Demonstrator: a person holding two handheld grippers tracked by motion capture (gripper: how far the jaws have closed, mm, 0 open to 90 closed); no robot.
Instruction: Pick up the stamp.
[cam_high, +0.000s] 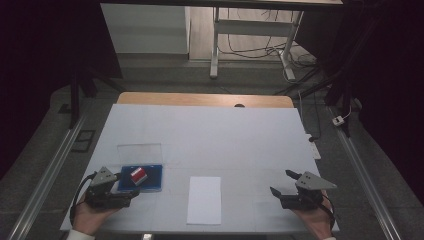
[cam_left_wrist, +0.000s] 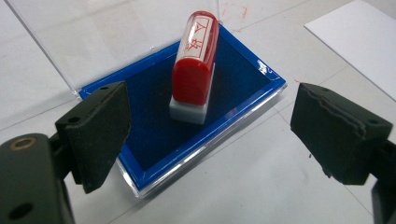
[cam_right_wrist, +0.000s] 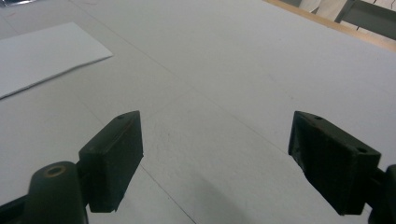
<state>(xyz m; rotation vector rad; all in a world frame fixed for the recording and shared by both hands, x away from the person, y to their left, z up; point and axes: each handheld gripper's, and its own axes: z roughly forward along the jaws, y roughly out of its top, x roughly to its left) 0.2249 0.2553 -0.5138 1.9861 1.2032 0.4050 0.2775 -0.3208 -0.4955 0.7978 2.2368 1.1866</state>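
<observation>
Here the left gripper (cam_left_wrist: 205, 135) waits with its jaws wide, just near of the red stamp (cam_left_wrist: 195, 65) standing on the blue ink pad (cam_left_wrist: 154, 121), left on the surface (cam_high: 240, 135). To grab well, go straight, squeeze the red part gently. The right gripper (cam_right_wrist: 215, 158), jaws wide, holds nothing.

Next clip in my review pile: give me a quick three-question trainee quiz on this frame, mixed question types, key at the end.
1. True or false: the left gripper is shut on the red stamp.
2. Multiple choice: the stamp stands on A) the white paper sheet, B) the blue ink pad, C) the bare table.
3. Fill in: the right gripper has its fingers ____ above the table.

Key: 1 false, its fingers are apart with the stamp beyond them; 2 B; 3 open.
</observation>
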